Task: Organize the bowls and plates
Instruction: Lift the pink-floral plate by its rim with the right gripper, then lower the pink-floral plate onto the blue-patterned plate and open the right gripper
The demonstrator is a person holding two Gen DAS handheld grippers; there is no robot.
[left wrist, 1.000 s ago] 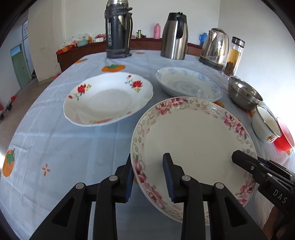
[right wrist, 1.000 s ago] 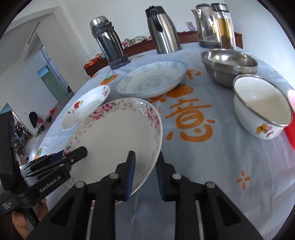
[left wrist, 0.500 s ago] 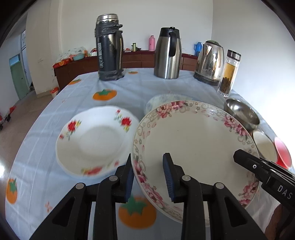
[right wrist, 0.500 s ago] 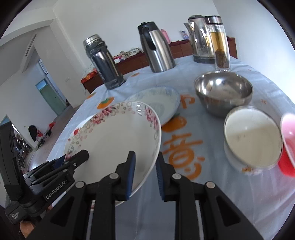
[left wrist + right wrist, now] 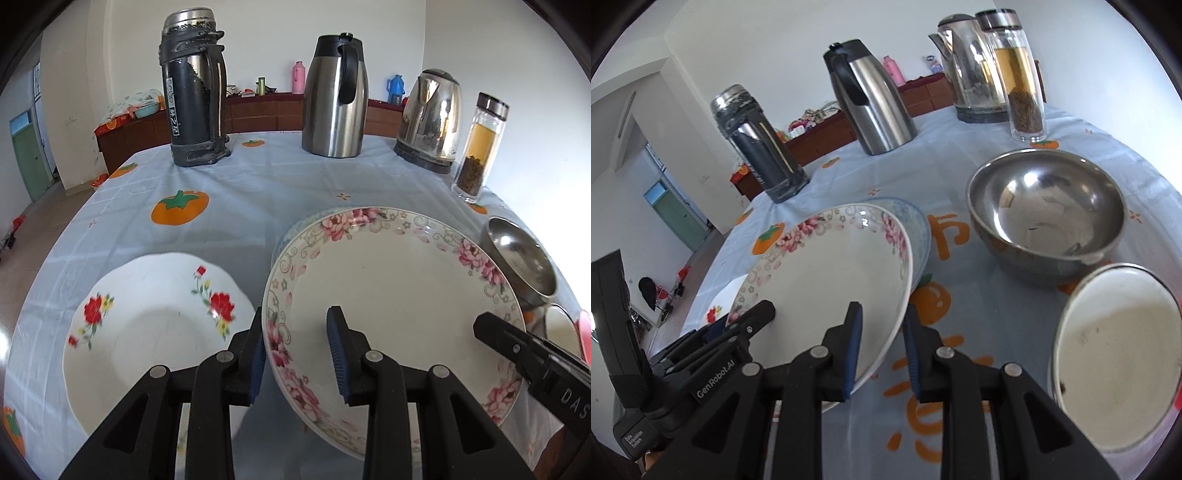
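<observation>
The pink-flowered plate (image 5: pixel 399 302) is held off the worktop (image 5: pixel 258 184) by both grippers, its face up and tilted slightly. The left gripper (image 5: pixel 297 354) has its fingers (image 5: pixel 338 350) narrow, clamped on the plate's rim at about 8 o'clock in the left wrist view. The right gripper (image 5: pixel 882 350) pinches the opposite rim, at about 4 o'clock in the right wrist view. The plate hangs over the blue-patterned plate (image 5: pixel 916 225), covering most of it. The red-flowered plate (image 5: pixel 147 332) lies at its 9 o'clock, the steel bowl (image 5: pixel 1045 218) at its 3 o'clock, and the white enamel bowl (image 5: pixel 1119 354) just beside that.
</observation>
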